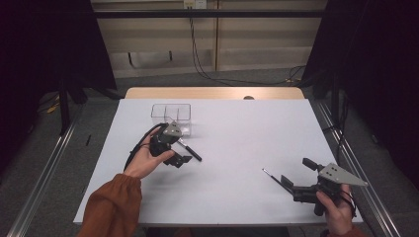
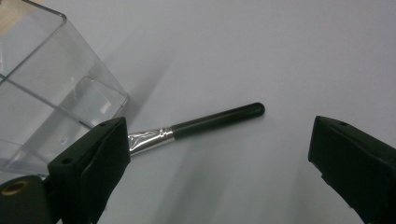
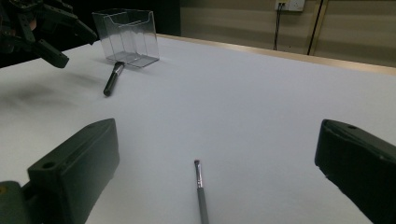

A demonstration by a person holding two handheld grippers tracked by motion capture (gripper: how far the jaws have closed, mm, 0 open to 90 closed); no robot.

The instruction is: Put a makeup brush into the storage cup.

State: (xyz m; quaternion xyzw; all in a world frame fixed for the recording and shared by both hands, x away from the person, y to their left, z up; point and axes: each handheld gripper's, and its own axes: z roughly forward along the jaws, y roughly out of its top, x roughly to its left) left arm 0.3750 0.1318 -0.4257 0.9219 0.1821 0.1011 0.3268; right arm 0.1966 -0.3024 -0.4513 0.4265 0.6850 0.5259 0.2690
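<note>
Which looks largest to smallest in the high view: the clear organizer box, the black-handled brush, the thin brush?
1. Clear organizer box
2. Black-handled brush, partly hidden by the left gripper
3. Thin brush, slimmest; lengths look close, so the order of the brushes is unsure.

The left claw (image 2: 219,154) hides the black-handled brush's (image 2: 205,122) bristle end.

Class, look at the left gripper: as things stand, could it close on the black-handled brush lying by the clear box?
Probably yes. The left gripper hangs open right over the brush, whose handle lies bare on the table. The clear box sits close to the brush's head end, but the handle is free.
</note>
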